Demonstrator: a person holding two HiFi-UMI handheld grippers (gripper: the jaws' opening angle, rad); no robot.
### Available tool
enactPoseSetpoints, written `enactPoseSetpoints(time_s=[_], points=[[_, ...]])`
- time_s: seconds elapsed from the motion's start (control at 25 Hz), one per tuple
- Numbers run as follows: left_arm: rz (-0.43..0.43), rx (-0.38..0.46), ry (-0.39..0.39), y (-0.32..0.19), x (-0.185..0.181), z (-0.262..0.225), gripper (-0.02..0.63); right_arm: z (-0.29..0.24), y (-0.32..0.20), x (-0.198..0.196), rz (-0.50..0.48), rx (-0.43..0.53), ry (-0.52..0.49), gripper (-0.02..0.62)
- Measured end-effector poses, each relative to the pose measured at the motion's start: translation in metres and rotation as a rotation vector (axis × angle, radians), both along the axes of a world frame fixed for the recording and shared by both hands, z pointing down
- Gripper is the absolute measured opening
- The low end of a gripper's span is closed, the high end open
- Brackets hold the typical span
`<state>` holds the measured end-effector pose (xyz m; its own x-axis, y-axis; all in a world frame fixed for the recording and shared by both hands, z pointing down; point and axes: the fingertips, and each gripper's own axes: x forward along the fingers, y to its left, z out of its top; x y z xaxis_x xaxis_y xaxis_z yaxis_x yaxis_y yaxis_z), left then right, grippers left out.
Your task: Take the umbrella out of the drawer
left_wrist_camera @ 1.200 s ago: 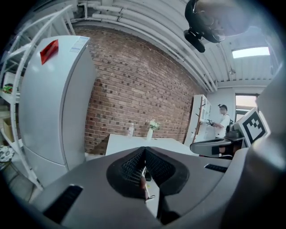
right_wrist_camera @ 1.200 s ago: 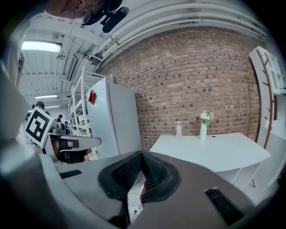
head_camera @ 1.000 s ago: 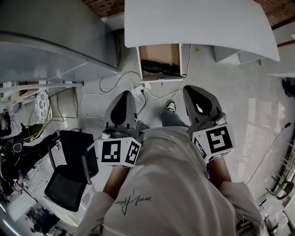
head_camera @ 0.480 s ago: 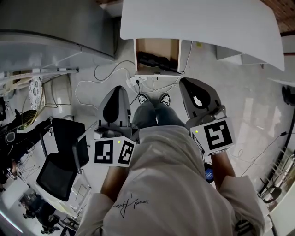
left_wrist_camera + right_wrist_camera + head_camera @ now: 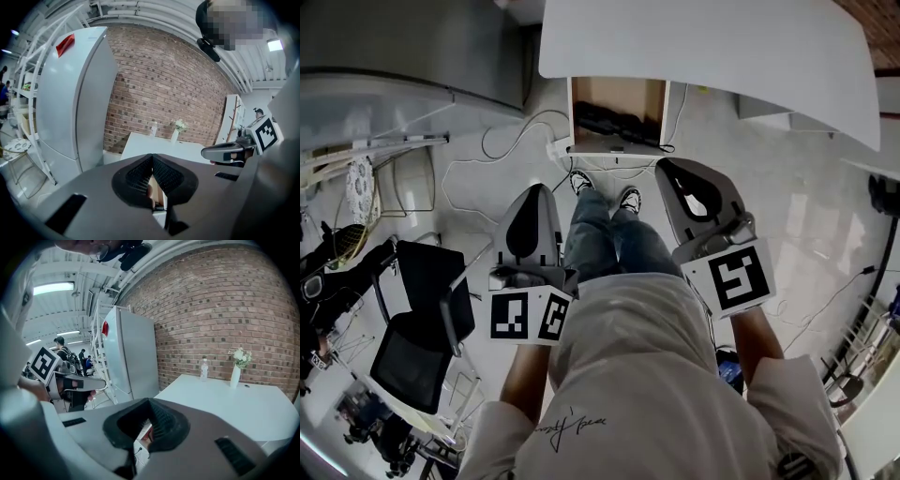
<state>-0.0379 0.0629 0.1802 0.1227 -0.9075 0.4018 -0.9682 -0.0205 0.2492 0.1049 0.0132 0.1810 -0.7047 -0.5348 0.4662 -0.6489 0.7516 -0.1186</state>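
The dark umbrella (image 5: pixel 614 122) lies inside the open drawer (image 5: pixel 619 95), which juts out from under the white worktop (image 5: pixel 703 47), just beyond the person's shoes (image 5: pixel 627 199). I hold both grippers short of it, one on either side of the legs (image 5: pixel 609 239). The left gripper (image 5: pixel 535 191) has its jaws pressed together on nothing. The right gripper (image 5: pixel 668 172) has its jaws closed and empty too.
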Motion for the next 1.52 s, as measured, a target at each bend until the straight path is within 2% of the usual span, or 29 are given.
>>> enactPoseSetpoints(time_s=[0.32,0.64,0.88,1.16,1.52], points=[[0.066,-0.016,-0.028,-0.030,0.001,0.030,0.017,0.030,-0.014,-0.024,-0.041,-0.003,0.020,0.015],[0.108,-0.078,-0.014,-0.040,0.010,0.062,0.017,0.067,-0.025,-0.028,-0.029,-0.070,0.034,0.015],[0.118,-0.094,0.003,-0.047,0.010,0.081,0.017,0.096,-0.029,-0.035,-0.041,-0.095,0.055,0.015],[0.120,-0.120,-0.002,-0.053,0.001,0.103,0.017,0.120,-0.024,-0.048,-0.122,-0.089,0.104,0.015],[0.135,-0.160,0.019,-0.056,-0.003,0.136,0.017,0.150,-0.028,-0.060,-0.137,-0.106,0.118,0.015]])
